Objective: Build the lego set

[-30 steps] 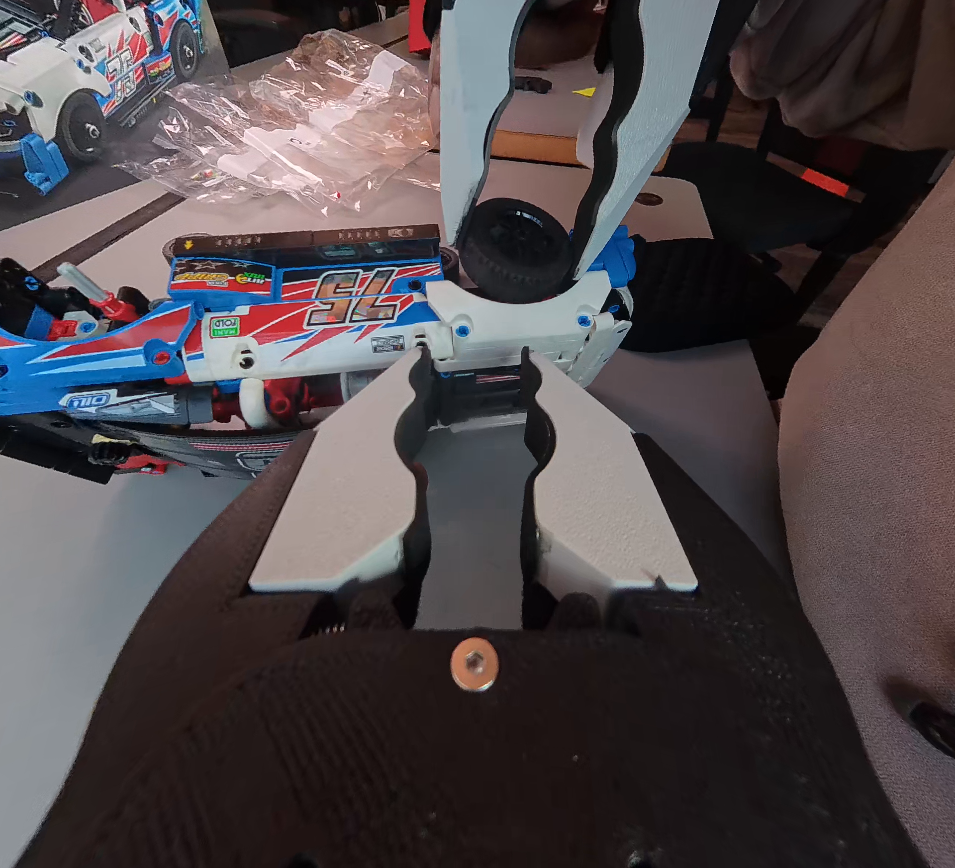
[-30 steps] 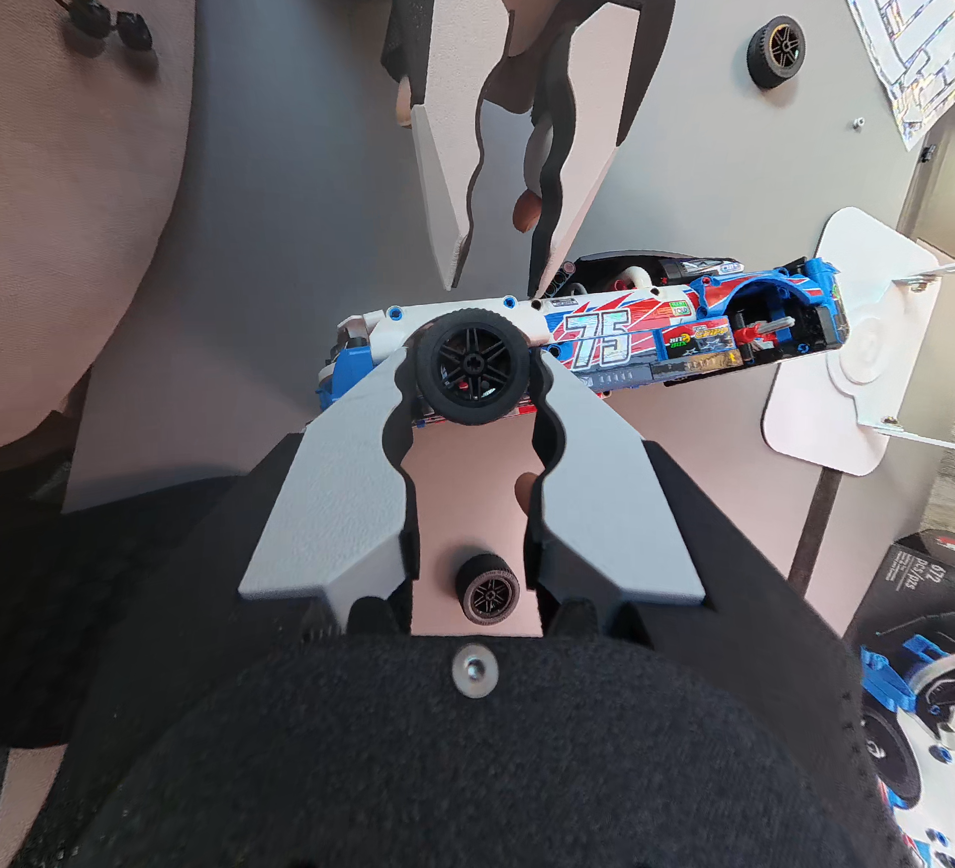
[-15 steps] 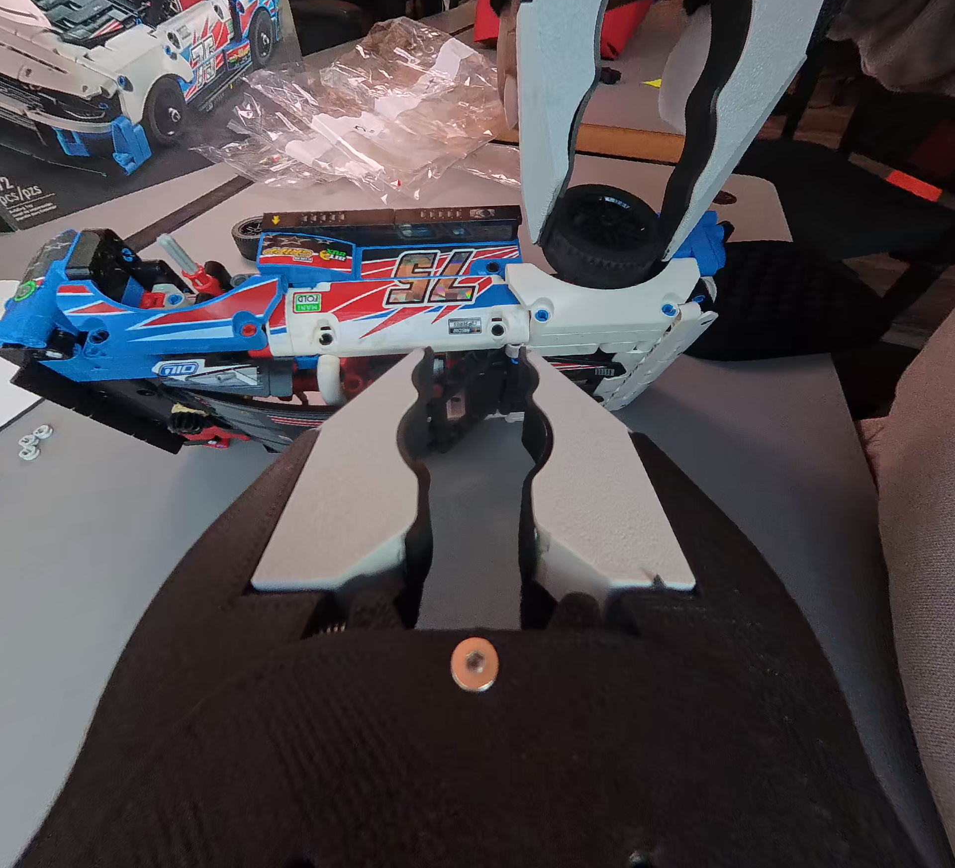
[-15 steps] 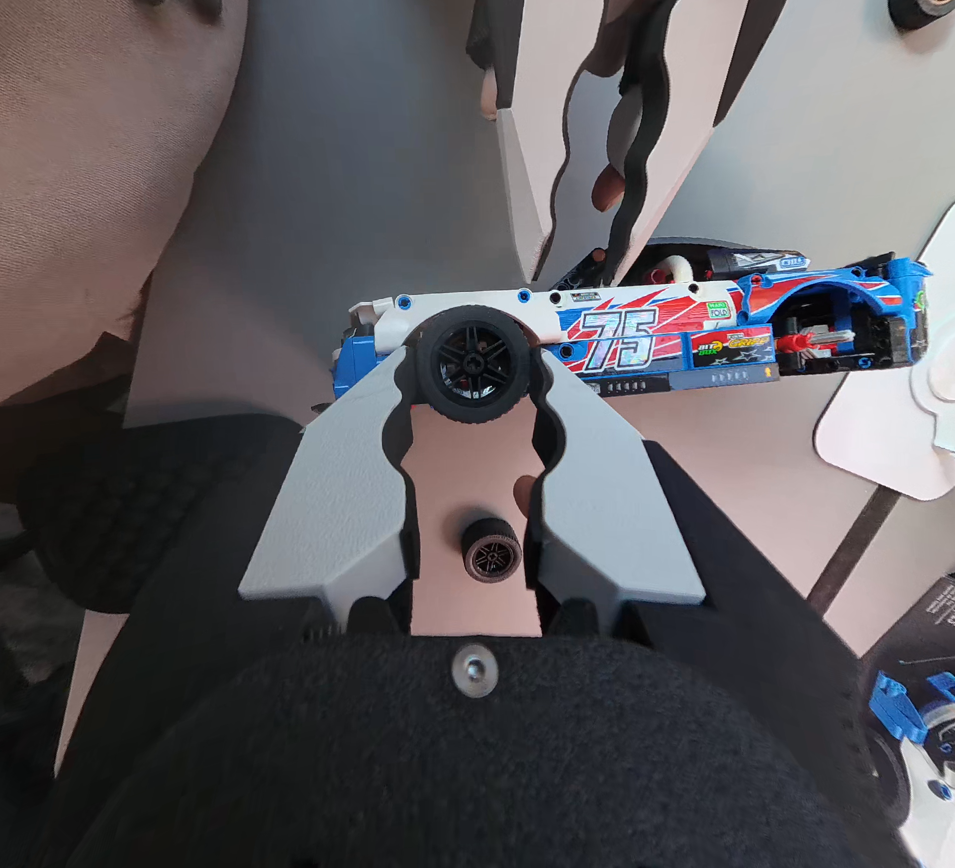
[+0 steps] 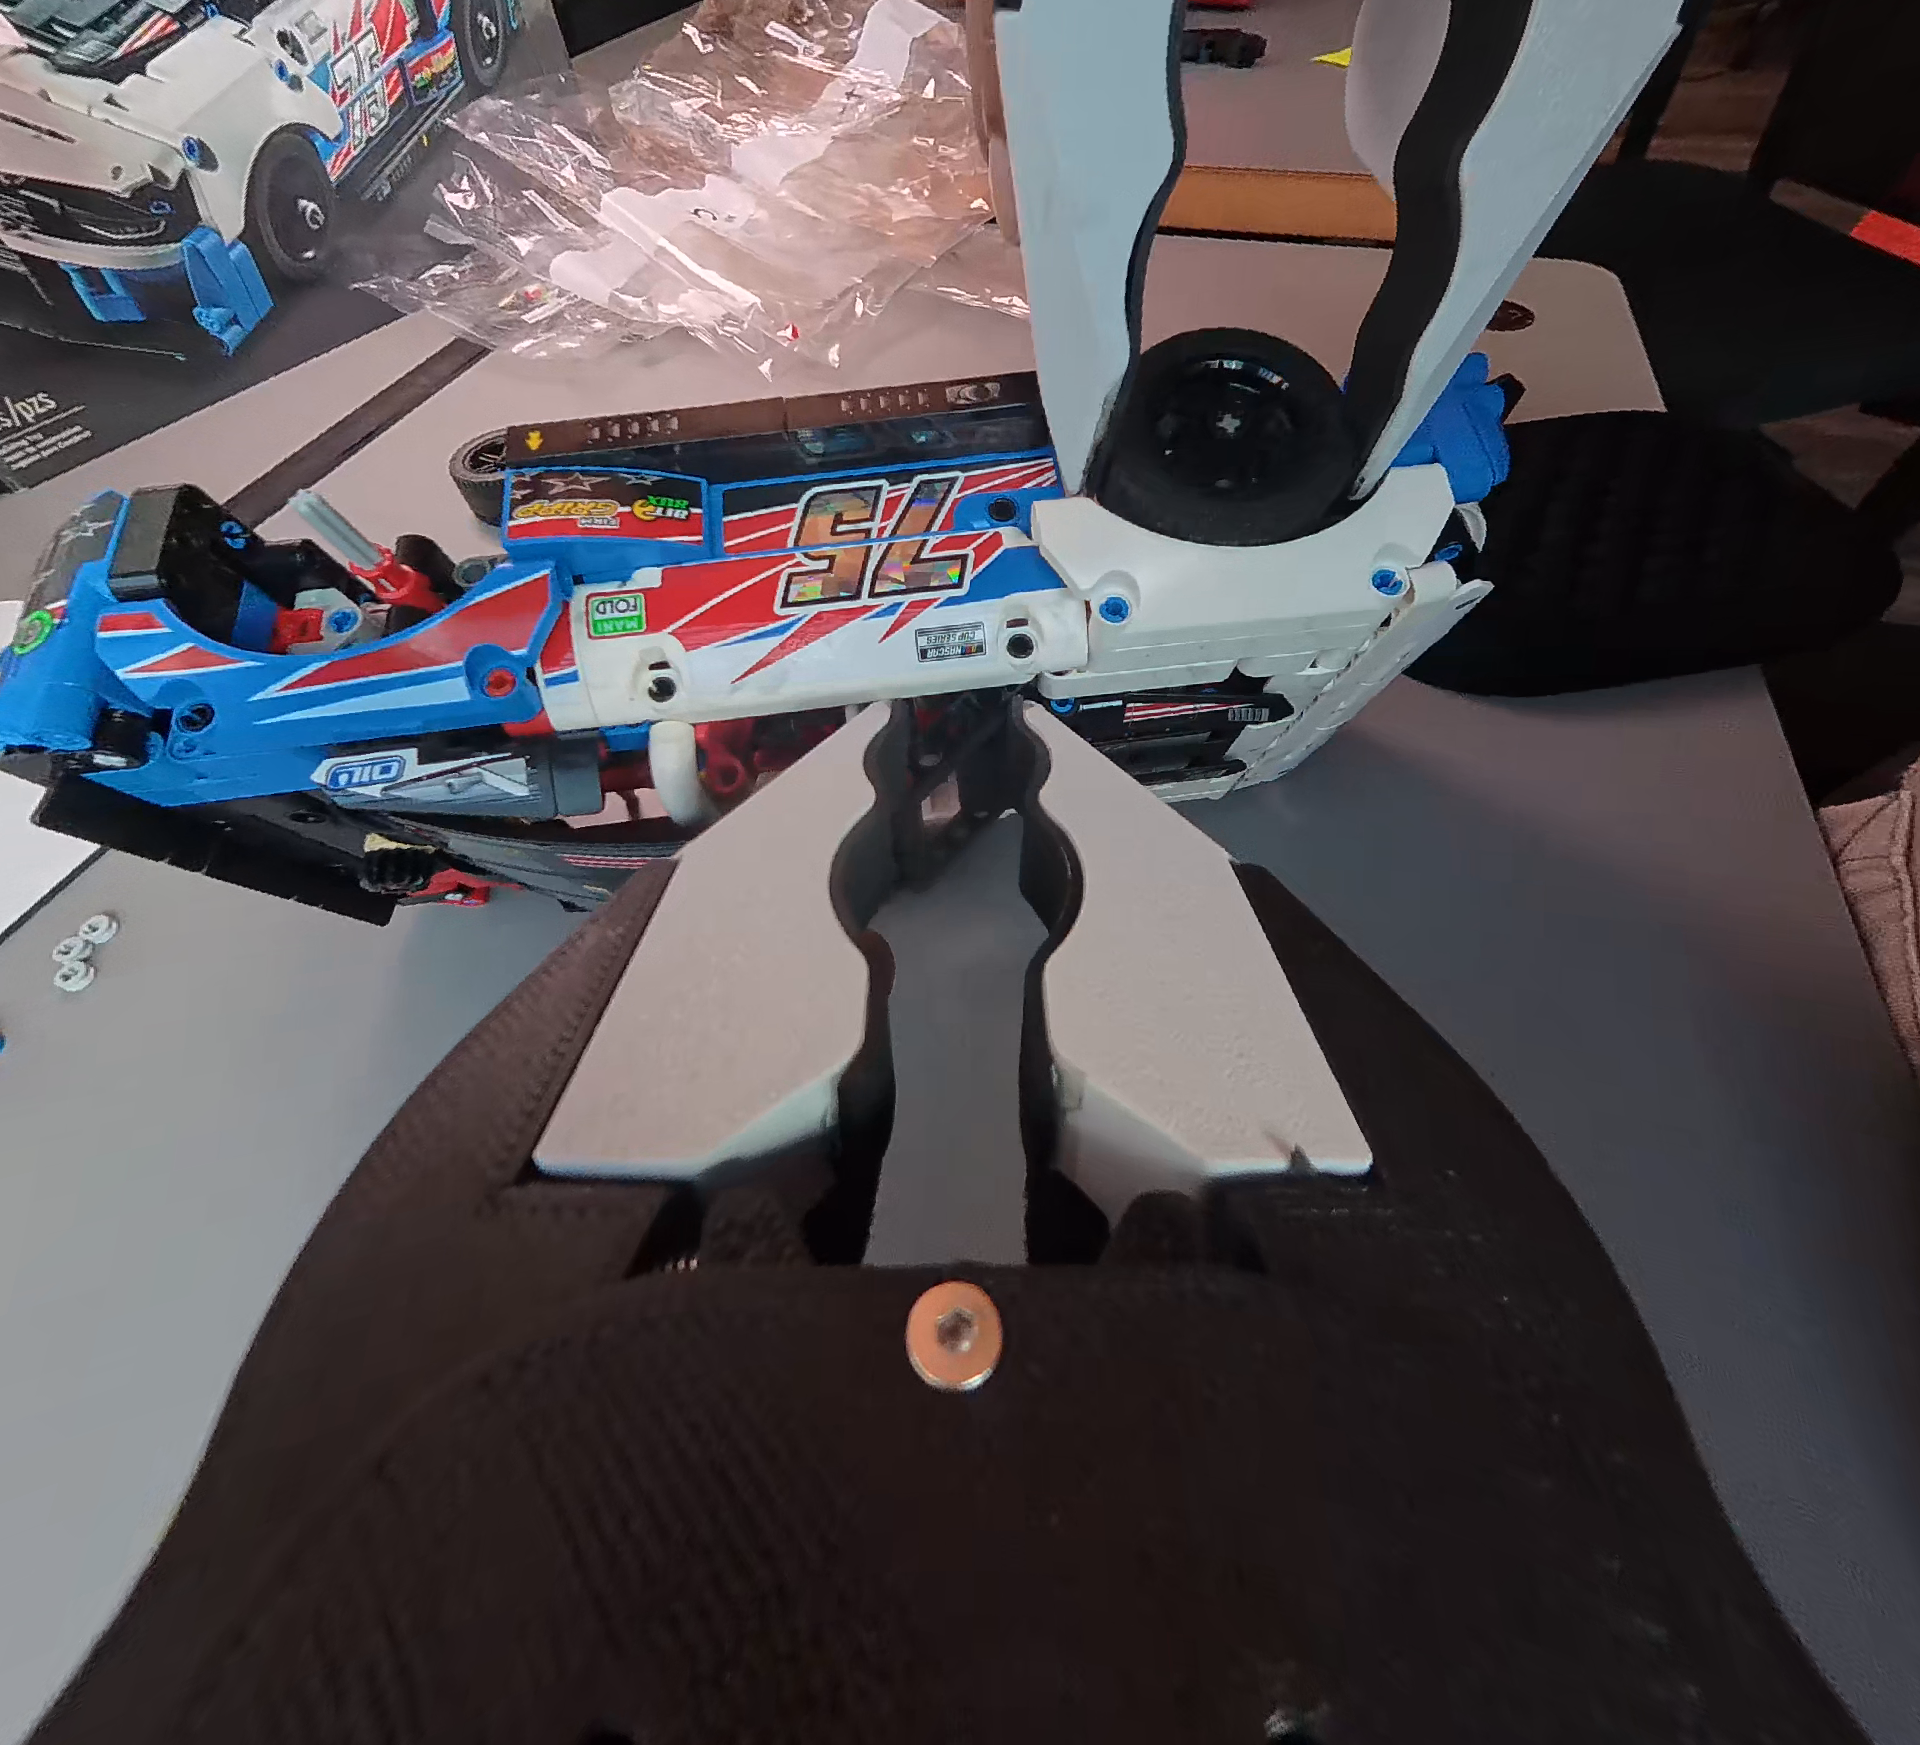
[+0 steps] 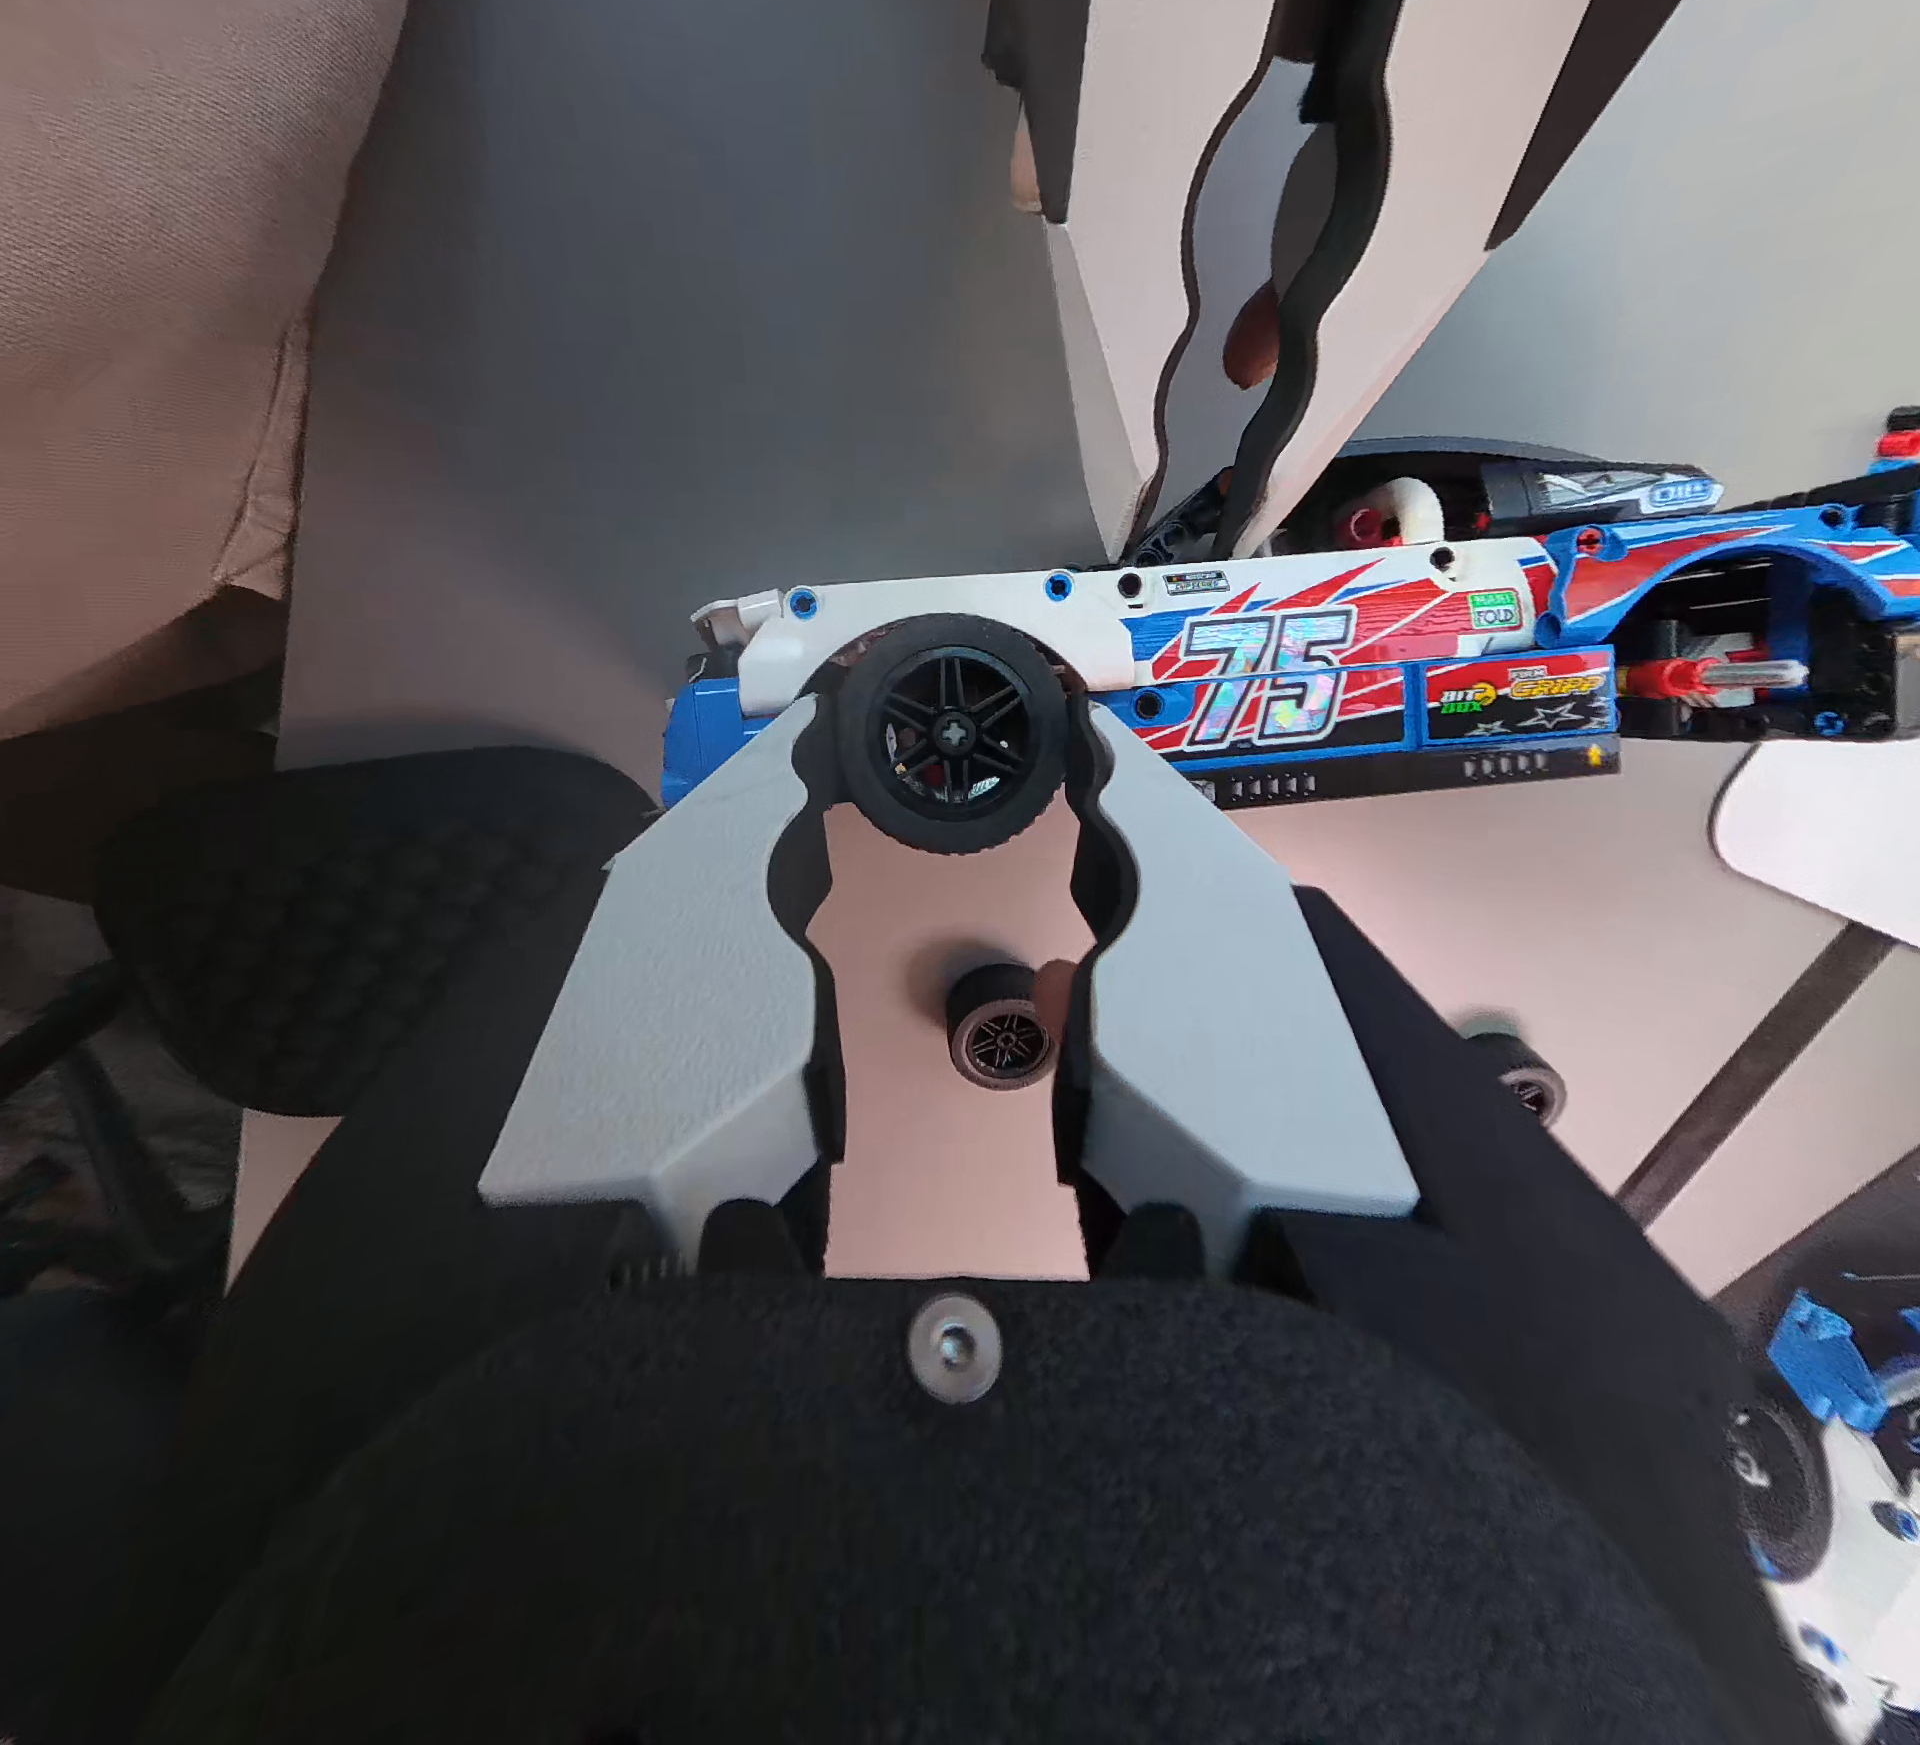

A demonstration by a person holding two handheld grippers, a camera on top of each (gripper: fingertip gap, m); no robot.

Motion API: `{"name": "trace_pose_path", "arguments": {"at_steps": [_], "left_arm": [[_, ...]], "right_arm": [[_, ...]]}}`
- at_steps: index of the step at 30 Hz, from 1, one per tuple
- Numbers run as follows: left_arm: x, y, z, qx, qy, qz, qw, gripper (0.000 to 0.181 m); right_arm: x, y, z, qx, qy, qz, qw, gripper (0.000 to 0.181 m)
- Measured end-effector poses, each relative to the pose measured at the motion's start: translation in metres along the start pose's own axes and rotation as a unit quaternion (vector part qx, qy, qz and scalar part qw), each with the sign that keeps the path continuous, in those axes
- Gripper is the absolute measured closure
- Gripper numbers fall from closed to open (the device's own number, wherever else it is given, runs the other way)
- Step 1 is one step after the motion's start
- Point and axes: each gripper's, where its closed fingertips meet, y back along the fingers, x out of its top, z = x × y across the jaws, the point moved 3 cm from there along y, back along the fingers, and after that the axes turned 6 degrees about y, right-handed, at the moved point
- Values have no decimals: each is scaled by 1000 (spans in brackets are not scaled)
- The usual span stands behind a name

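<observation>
**Two grippers on one car, a wheel at its arch**

Two loose wheels (image 6: pixel 1000 1043) lie on the bench (image 6: pixel 1455 916) in the right wrist view only; only the left wrist view shows the crumpled clear bags (image 5: pixel 727 168) at 11 o'clock and the box (image 5: pixel 208 54) at 10 o'clock.

The right gripper (image 6: pixel 951 739) reaches in with its fingers clenched on a black wheel (image 6: pixel 951 731), set in the white arch of the lego car (image 6: pixel 1299 656). The left gripper (image 5: pixel 951 739), opposite, has its fingers clamped on dark framework along the car's edge. The car lies on its side on the bench.

Compared with a second ago, the car sits farther right in both views and more of its blue end shows.
</observation>
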Motion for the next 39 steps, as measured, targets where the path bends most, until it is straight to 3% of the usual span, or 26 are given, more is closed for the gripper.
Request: {"name": "trace_pose_path", "arguments": {"at_steps": [10,17,19,26,34,39], "left_arm": [[1,-2,-1,1,-7,-1,1000,166],[1,-2,-1,-1,-7,-2,1000,166],[1,-2,-1,1,-8,-2,1000,166],[2,-3,-1,5,-10,2,1000,167],[3,-3,-1,6,-10,5,1000,168],[2,-2,-1,6,-7,7,1000,168]], "right_arm": [[-2,3,1,2,-12,-12,1000,138],[5,21,7,-6,-16,10,1000,139],[4,17,4,5,-8,-9,1000,149],[-3,4,-1,21,6,-67,998,148],[-8,-1,-2,44,-37,-31,998,148],[0,20,7,-27,8,-6,1000,155]]}}
